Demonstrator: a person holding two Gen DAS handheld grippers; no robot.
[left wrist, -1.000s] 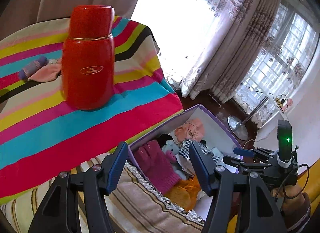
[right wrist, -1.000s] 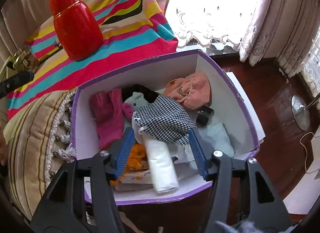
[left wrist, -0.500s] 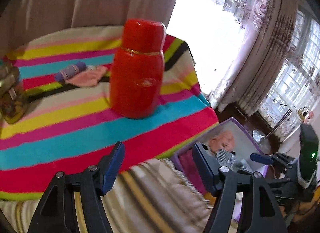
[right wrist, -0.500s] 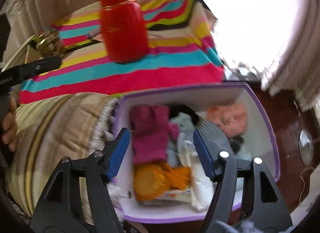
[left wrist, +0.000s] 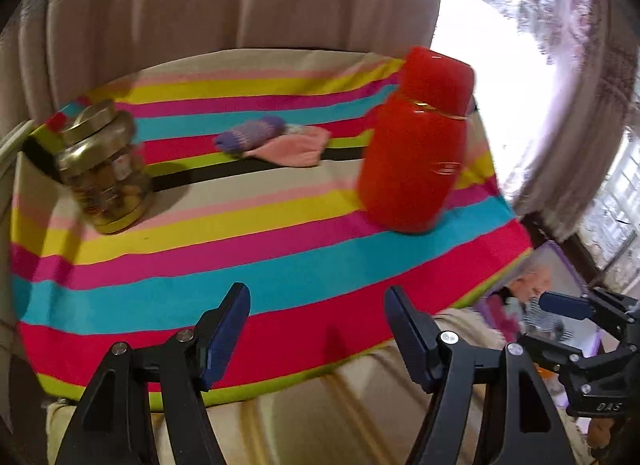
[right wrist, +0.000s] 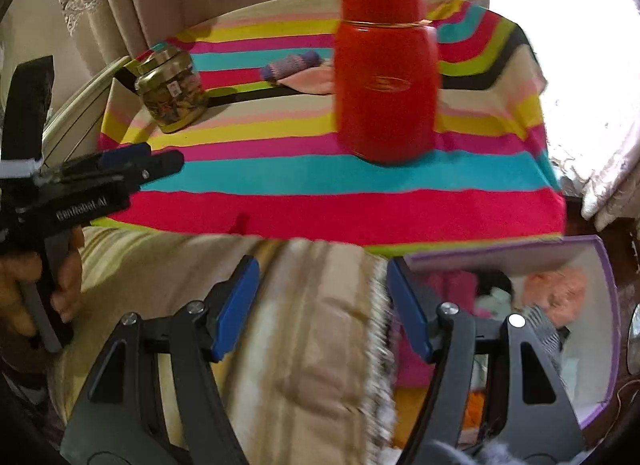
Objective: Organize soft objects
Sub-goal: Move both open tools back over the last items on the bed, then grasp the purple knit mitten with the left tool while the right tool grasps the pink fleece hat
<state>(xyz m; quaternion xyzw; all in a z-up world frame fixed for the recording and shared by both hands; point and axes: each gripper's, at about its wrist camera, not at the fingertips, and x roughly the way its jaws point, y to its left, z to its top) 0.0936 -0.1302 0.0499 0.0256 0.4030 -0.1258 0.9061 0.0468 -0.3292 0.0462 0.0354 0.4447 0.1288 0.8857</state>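
A purple rolled sock [left wrist: 251,136] [right wrist: 291,63] lies on a pink cloth [left wrist: 297,148] [right wrist: 314,80] at the back of the striped tablecloth [left wrist: 200,285]. My left gripper [left wrist: 317,321] hangs open and empty over the cloth's near red stripe. My right gripper [right wrist: 320,305] is open and empty above a beige fringed cushion [right wrist: 312,345]. At the right stands a purple-edged box [right wrist: 600,345] [left wrist: 560,265] holding a magenta glove, a peach piece and other soft items. The left gripper [right wrist: 120,161] also shows at the right wrist view's left edge, held by a hand.
A tall red flask [left wrist: 420,145] [right wrist: 384,65] stands on the cloth to the right of the sock. A glass jar with a gold lid [left wrist: 102,169] [right wrist: 170,91] stands at the left. Curtains hang behind the table, with a bright window at the right.
Both grippers have swung left from the box toward the striped table. The jar, sock and pink cloth have come into view, and both sets of jaws stand slightly wider than a second ago.
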